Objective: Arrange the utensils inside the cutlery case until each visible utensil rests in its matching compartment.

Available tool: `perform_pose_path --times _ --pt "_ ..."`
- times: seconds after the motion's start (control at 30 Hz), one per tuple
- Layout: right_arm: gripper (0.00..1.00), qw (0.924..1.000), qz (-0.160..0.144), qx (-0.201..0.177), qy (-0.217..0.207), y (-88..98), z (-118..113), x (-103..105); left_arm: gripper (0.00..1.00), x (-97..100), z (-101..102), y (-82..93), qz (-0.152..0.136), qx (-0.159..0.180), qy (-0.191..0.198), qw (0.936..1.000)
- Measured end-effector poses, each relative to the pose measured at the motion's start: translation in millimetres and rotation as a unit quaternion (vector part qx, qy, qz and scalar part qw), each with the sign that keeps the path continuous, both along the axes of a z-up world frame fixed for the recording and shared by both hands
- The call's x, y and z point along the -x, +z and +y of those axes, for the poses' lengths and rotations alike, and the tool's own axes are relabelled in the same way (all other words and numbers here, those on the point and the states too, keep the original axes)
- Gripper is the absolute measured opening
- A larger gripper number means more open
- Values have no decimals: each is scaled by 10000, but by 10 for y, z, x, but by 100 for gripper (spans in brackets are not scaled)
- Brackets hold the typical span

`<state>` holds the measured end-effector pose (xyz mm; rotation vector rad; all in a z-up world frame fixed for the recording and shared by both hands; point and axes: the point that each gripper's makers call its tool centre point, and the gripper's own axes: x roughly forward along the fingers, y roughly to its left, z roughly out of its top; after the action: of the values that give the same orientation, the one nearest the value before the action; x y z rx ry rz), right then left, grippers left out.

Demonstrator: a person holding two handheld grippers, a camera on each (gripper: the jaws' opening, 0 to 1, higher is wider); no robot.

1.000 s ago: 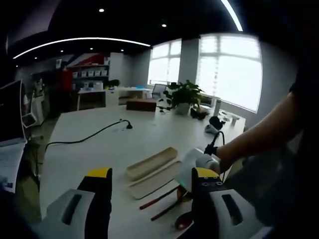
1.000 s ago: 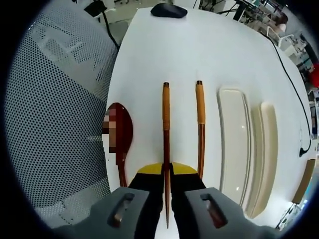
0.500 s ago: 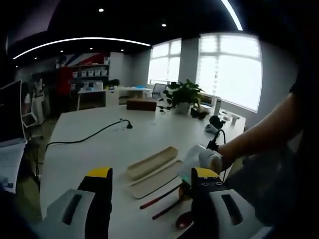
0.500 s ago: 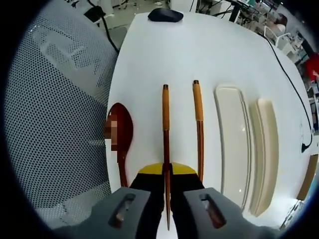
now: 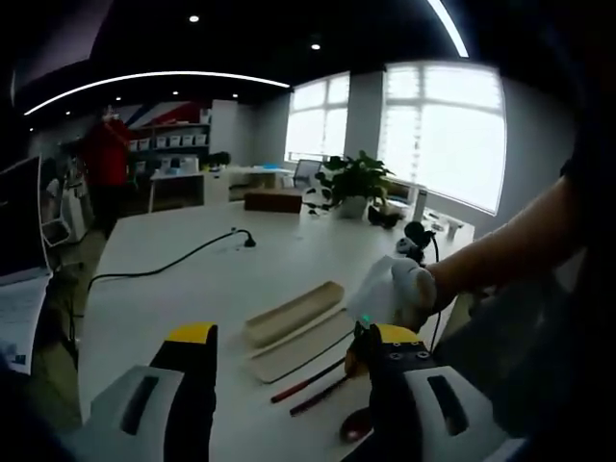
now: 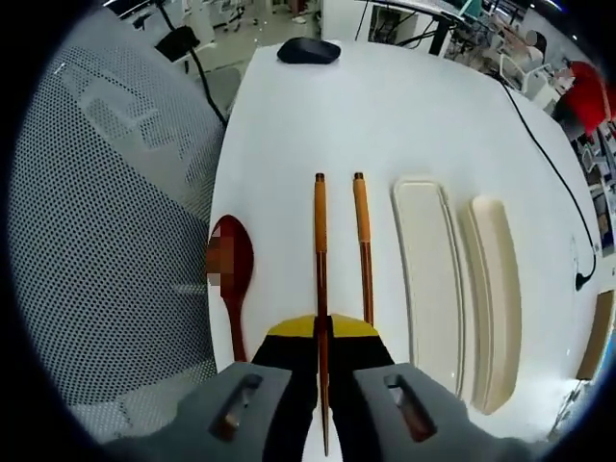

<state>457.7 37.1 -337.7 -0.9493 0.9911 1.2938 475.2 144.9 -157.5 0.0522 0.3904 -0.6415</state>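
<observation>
On white table (image 6: pixel 404 106), my right gripper (image 6: pixel 322 332) clamps one chopstick (image 6: pixel 320 260) between closed jaws, raised above surface as far as I judge. Second chopstick (image 6: pixel 363 241) lies just beside it; spoon (image 6: pixel 231 279) lies at table edge. Case tray (image 6: pixel 428 279) and lid (image 6: pixel 496 289) sit side by side, both bare. Nothing placed yet; all three utensils left. My left gripper (image 5: pixel 289 351) hangs spread, holding nothing. Spoon bowl partly blurred; spoon handle hidden behind my jaw; compartments hard to make out.
</observation>
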Motion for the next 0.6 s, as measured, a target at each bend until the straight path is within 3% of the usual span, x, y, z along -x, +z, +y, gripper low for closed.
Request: perform_pose_path --times 0.6 --pt "0 9993 -352 -112 -23 280 -111 -230 66 19 -32 -27 48 -62 -82 9999"
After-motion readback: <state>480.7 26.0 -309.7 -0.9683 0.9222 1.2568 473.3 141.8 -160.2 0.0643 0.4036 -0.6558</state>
